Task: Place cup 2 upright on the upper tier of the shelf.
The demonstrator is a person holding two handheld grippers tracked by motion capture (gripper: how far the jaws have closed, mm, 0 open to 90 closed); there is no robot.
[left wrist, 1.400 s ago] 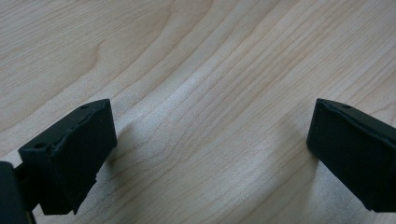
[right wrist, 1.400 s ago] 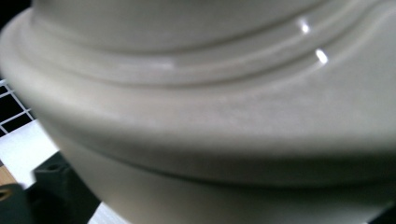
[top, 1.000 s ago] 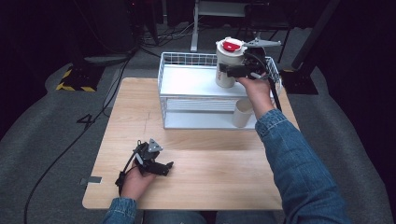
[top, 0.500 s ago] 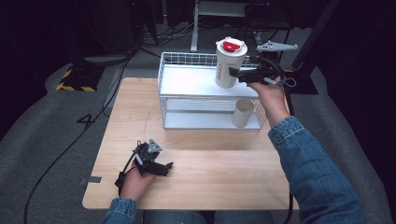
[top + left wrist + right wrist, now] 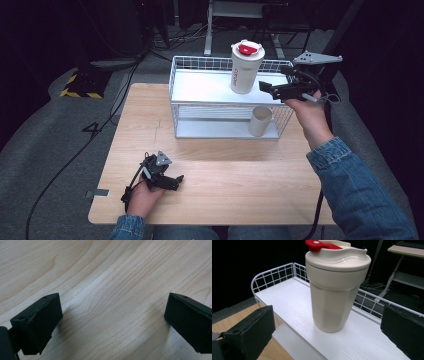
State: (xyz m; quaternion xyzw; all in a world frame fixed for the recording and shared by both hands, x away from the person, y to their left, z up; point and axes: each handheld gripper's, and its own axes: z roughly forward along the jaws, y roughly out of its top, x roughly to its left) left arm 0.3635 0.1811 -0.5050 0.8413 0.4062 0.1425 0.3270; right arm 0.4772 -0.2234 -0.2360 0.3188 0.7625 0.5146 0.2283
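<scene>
A cream travel tumbler (image 5: 245, 67) (image 5: 334, 287) with a red lid tab stands upright on the top shelf of a white wire rack (image 5: 200, 85) (image 5: 284, 297). My right gripper (image 5: 266, 90) (image 5: 327, 337) is open just to the tumbler's right, clear of it, with the jaws spread wide. A cream cup (image 5: 260, 120) sits on the rack's lower shelf. My left gripper (image 5: 172, 182) (image 5: 112, 322) rests open low over the bare wooden table (image 5: 225, 175) near the front left, holding nothing.
The rack stands at the back middle of the table. Cables (image 5: 100, 65) and a desk frame (image 5: 220, 15) lie on the dark floor behind. A cable (image 5: 65, 165) trails off the table's left side.
My right gripper has let go of the tumbler, which now stands on the rack's top shelf, and has drawn back to the right. The left gripper has not moved.
</scene>
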